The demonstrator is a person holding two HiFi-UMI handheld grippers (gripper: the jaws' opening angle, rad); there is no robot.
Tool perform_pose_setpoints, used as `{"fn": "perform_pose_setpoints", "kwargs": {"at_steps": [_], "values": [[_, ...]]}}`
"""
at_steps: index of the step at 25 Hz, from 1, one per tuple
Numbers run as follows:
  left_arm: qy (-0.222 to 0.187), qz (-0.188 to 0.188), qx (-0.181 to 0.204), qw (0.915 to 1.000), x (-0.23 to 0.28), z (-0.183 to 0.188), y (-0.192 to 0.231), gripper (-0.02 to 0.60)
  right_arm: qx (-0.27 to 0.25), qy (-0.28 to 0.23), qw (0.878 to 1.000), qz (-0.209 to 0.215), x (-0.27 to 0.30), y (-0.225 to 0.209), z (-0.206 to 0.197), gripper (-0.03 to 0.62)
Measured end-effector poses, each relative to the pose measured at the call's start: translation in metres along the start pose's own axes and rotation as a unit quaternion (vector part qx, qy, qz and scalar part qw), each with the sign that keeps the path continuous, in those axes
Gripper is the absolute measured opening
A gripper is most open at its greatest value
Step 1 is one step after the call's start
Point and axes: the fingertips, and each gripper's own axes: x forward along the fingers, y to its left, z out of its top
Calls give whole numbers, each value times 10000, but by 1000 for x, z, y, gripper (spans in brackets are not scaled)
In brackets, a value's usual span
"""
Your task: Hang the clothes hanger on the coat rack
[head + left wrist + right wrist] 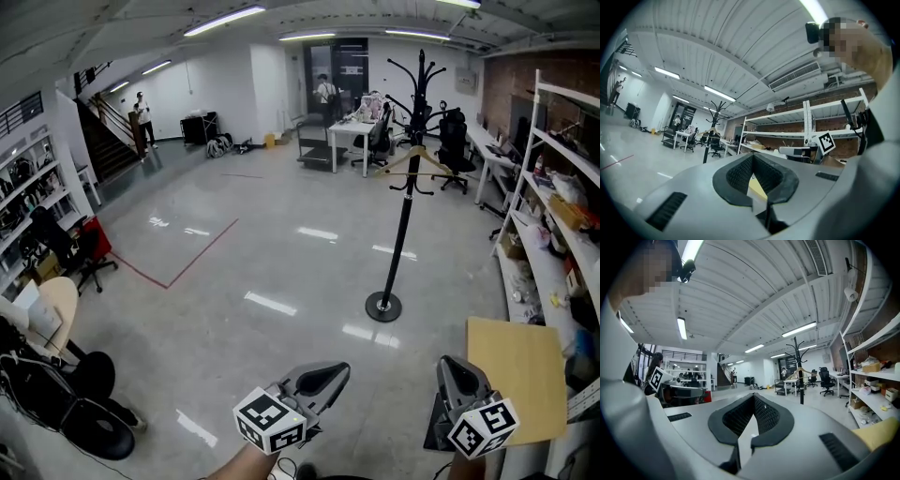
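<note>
Since the clothes hanger (pixel 418 161) already hangs from a lower hook of the coat rack (pixel 401 225), out on the floor (pixel 281 253) toward its right edge, the task looks done.

Risks, as judgement:
- The hanger hangs only by its thin hook, so a knock to the pole could swing it off.
- The rack stands on one small round base, so a push high up could tip it.
- Both risks look low, since both tools are well apart from it.

The left gripper (pixel 330 375) and right gripper (pixel 454 373) sit low at the near edge of the floor. The fingers of each are closed together, with nothing between them.

Around the scene:
- Shelving (pixel 553 216) runs along the right edge, near the rack.
- A cardboard sheet (pixel 516 375) lies just beside the right gripper.
- Office chairs (pixel 456 141) and a white surface (pixel 352 131) stand behind the rack.
- Nothing stands between the grippers and the rack.
</note>
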Motion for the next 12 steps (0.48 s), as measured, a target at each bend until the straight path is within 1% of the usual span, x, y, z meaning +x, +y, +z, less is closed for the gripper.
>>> {"fn": "perform_pose_setpoints", "kwargs": {"at_steps": [4,6,12], "values": [[-69,-35,-25,10000,4,4,-9,0,-79,-62,9999,-31,-8,-5,7,5],[-63,-51,23,10000,7,5,-13,0,-93,-99,9999,-44,-10,-9,9,6],[-23,40,85,10000,15,3,-17,0,-141,-138,9998,25,-12,-16,11,6]]}}
